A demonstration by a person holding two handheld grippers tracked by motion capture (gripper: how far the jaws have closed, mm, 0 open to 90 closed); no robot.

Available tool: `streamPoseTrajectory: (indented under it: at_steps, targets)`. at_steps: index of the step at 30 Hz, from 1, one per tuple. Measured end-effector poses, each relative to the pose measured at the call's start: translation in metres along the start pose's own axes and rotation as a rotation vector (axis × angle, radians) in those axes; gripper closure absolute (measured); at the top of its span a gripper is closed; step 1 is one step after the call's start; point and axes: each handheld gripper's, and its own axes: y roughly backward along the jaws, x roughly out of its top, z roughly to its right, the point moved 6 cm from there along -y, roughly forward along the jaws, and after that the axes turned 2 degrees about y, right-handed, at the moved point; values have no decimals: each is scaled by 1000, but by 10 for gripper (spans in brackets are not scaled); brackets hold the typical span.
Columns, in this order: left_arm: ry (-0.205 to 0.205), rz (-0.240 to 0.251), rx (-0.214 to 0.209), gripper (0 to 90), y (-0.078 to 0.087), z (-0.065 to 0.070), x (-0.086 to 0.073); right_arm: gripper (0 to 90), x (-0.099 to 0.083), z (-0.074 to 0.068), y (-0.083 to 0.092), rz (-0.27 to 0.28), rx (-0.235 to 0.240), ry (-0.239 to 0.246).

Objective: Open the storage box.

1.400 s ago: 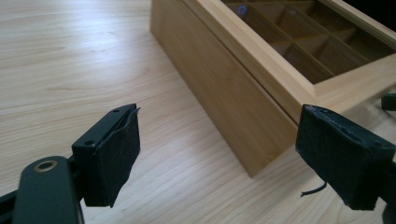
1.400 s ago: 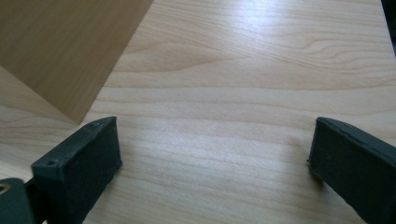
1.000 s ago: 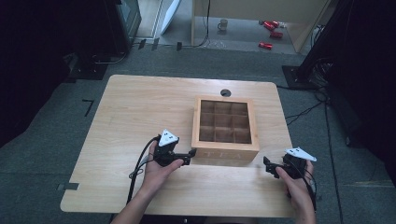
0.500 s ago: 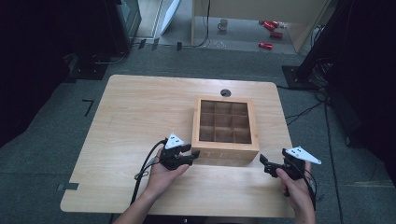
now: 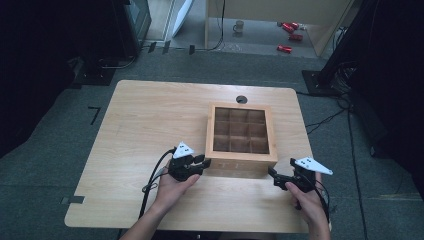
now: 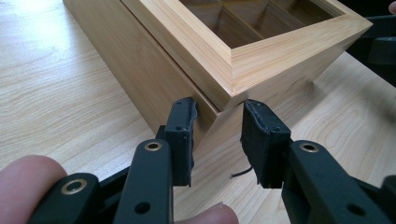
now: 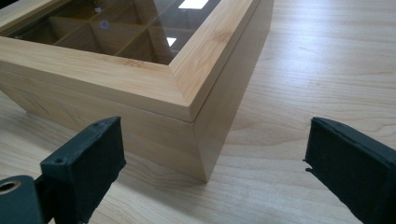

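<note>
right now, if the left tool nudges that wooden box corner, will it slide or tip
The wooden box looks low, wide and flat-bottomed, so it would probably slide on the smooth table, not tip. It seems rigid. The lid appears glass-paned, so likely fragile. The left tool straddles the corner, open.

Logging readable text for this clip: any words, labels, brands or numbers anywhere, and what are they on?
No text can be read in these pictures.
The square pale wooden box with a glass lid: plain wood, no label or brand.
The light wooden table: bare grain, no markings.
The red cans on the floor beyond the table: any print is too small and blurred to read.
The black tongs carry no lettering.
</note>
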Motion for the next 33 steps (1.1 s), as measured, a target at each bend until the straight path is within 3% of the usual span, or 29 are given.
streamPoseTrajectory:
  at_steps: [24,33]
  targets:
    - [-2,2,2,667,3,1,4,71,0,-9,-7,14,-14,10]
    - [-5,8,-5,669,5,2,7,189,1,-10,-9,26,-38,13]
